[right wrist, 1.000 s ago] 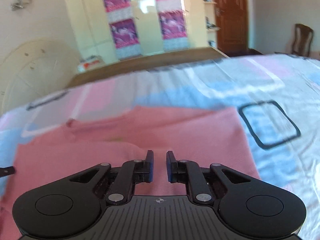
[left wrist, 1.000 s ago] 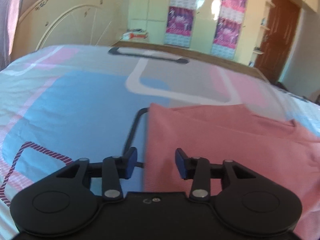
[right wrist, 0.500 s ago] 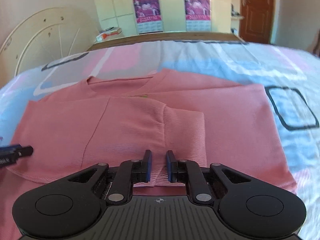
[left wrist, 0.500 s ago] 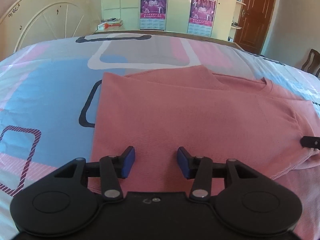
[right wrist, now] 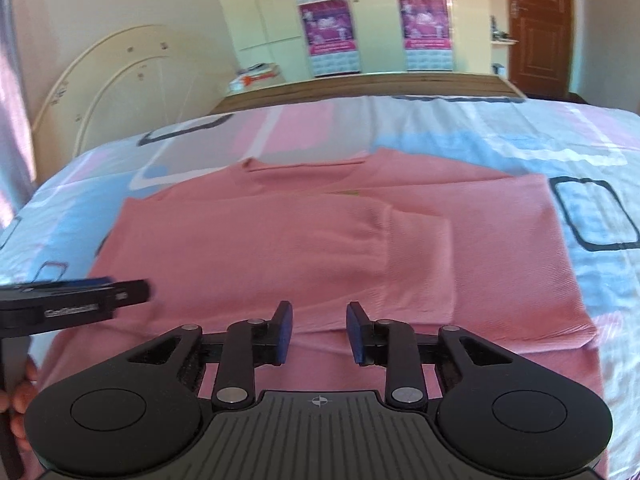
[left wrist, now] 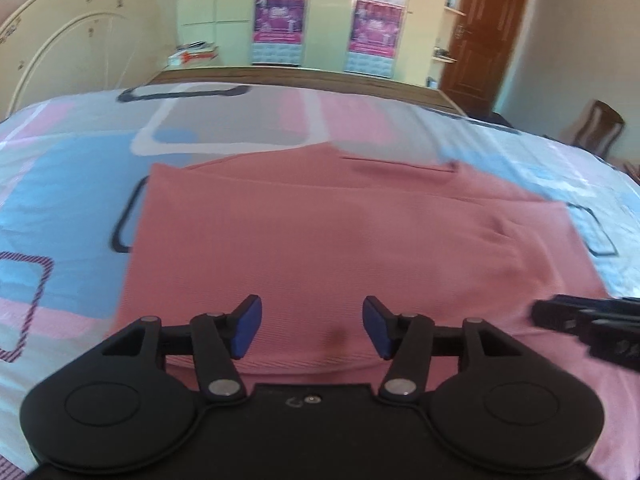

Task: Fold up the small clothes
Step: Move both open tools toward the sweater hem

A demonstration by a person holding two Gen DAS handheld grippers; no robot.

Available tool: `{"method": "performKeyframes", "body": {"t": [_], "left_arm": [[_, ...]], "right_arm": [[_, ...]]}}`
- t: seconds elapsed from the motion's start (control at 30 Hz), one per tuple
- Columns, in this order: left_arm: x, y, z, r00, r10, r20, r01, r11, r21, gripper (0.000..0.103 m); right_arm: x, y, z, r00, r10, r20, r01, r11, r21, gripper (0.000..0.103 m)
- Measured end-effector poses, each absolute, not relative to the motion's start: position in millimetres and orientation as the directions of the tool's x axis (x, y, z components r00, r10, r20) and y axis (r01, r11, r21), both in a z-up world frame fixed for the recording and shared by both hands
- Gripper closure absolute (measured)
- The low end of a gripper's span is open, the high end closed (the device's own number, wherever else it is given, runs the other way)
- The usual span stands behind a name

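A pink shirt (left wrist: 320, 232) lies flat on the patterned bedsheet (left wrist: 72, 200), collar at the far side. In the right wrist view a folded-over panel with a sleeve (right wrist: 420, 256) lies across the shirt (right wrist: 248, 248). My left gripper (left wrist: 312, 320) hovers over the shirt's near edge, jaws opening, with no cloth pinched. My right gripper (right wrist: 319, 320) is over the near edge too, jaws opening, the cloth lying loose beneath them. Each gripper shows in the other's view: the right gripper (left wrist: 580, 320) at the right edge, the left gripper (right wrist: 132, 292) at the left.
A wooden footboard (left wrist: 320, 80) ends the bed. Behind it stand a cream wardrobe with purple posters (right wrist: 328, 28) and a brown door (left wrist: 484, 32). A chair (left wrist: 600, 128) stands at the right. A curved cream headboard (left wrist: 72, 52) leans on the wall. A person's hand (right wrist: 20, 400) holds the left gripper.
The left gripper has moved right from the shirt's left edge to over its middle and spread wider. The right gripper's jaws, nearly shut before, have parted.
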State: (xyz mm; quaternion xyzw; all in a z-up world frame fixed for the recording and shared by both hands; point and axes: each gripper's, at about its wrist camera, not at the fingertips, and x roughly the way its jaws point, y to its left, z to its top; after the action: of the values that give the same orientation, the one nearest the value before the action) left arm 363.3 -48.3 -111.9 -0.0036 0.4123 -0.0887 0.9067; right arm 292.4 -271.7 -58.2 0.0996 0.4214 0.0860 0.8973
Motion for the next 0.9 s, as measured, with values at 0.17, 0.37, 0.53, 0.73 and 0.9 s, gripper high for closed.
{"method": "performKeyframes", "body": {"t": [0.17, 0.37, 0.53, 0.73, 0.9], "left_arm": [[345, -78, -122, 0.614, -0.193, -0.765, 0.21, 0.975, -0.077, 0.043], [334, -87, -151, 0.599, -0.157, -0.786, 0.22, 0.975, -0.027, 0.039], [326, -65, -153, 0.627, -0.102, -0.772, 0.192, 0.981, 0.027, 0.028], [318, -36, -151, 0.625, -0.02, -0.78, 0.077, 0.996, 0.036, 0.026], [320, -51, -141, 0.604, -0.019, -0.797, 0.041, 0.999, 0.008, 0.032]], "right_arm": [[282, -262, -62, 0.614, 0.264, -0.744, -0.127, 0.963, 0.238, 0.073], [270, -279, -81, 0.576, 0.243, -0.781, -0.126, 0.97, 0.209, 0.073], [257, -325, -97, 0.566, 0.142, -0.812, -0.053, 0.989, 0.136, 0.074], [241, -370, -97, 0.571, 0.123, -0.811, 0.008, 0.988, 0.155, 0.073], [241, -360, -86, 0.585, 0.207, -0.784, -0.033, 0.972, 0.232, 0.073]]}}
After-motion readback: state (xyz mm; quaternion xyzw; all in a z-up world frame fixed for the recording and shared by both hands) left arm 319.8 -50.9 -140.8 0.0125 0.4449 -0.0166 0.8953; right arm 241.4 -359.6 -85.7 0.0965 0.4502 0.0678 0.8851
